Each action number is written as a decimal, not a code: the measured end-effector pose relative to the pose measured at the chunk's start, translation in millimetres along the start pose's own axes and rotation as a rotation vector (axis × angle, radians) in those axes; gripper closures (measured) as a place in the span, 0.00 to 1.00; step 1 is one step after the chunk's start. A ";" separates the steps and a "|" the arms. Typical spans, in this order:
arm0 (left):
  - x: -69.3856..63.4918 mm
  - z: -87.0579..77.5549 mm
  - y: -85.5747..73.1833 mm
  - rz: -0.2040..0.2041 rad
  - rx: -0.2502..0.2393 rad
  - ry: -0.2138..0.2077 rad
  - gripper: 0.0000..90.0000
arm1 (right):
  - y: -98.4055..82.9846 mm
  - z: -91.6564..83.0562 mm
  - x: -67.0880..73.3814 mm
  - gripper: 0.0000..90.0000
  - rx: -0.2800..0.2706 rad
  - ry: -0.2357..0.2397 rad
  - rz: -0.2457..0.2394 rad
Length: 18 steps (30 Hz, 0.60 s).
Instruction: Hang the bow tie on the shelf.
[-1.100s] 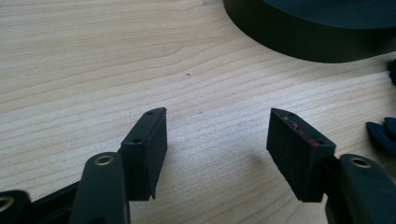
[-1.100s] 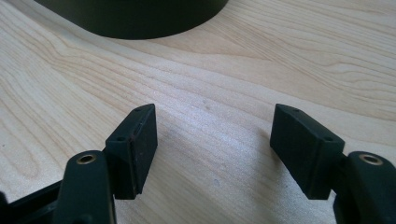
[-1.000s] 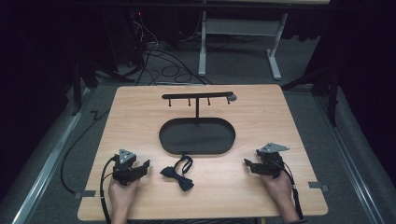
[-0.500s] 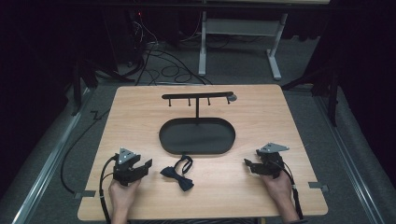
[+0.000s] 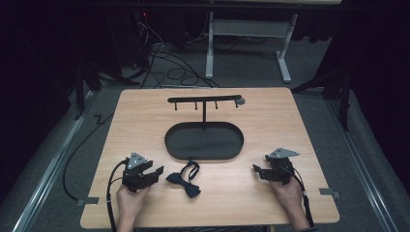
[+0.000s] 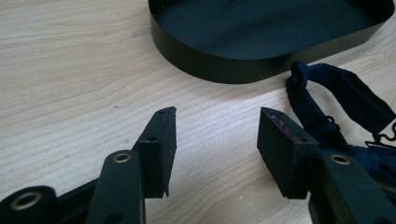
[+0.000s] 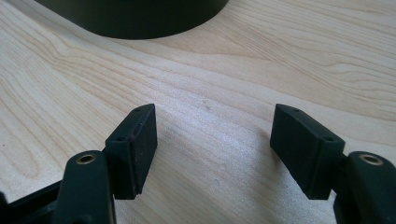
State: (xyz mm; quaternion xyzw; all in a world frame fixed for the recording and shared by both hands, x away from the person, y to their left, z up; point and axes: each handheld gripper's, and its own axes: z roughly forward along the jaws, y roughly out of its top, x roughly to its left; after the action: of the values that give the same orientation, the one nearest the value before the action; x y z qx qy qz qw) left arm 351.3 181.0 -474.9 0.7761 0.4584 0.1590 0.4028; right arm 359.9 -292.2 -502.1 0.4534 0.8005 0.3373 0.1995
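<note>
Jaws on both grippers stood spread wide with nothing between them, only bare wood showing in each gap. Between the two, the dark bow tie (image 5: 184,180) lay flat on the wooden table (image 5: 270,121) at its near edge, just near of the black oval tray (image 5: 204,140), with its strap looping up toward the tray's near wall and nearly touching it. Its long axis ran at a slant, from the near right up toward the far left. The left gripper (image 5: 153,174) was much the closer of the two: it sat just left of the bow tie, pointing right toward it, and in the left gripper view the strap (image 6: 336,93) and a fold of cloth lay close beside the right-hand jaw, not between the pads. The right gripper (image 5: 256,170) rested well apart to the right, pointing left, with open tabletop ahead of it. Judging from this layout, the left hand (image 5: 129,203) would need only a short shift rightward to bring the bow tie between its jaws. Beyond the tray, a thin black T-shaped stand (image 5: 205,100) with small hooks rose at the far side.
</note>
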 end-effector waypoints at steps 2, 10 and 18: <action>-2.0 0.2 1.4 0.004 -0.002 -0.010 0.54 | 0.0 -0.1 0.0 0.37 0.001 0.000 0.000; -8.0 1.5 7.2 0.022 0.001 -0.034 0.55 | 0.0 0.0 -0.1 0.37 0.000 0.000 -0.001; -13.7 2.6 11.3 0.031 -0.002 -0.057 0.55 | 0.0 0.0 0.0 0.37 0.000 0.000 0.000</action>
State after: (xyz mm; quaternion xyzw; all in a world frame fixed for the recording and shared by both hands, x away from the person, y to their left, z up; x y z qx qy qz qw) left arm 352.3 165.3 -466.1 0.7868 0.4346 0.1433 0.4141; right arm 359.9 -292.2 -502.0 0.4533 0.8006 0.3374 0.1993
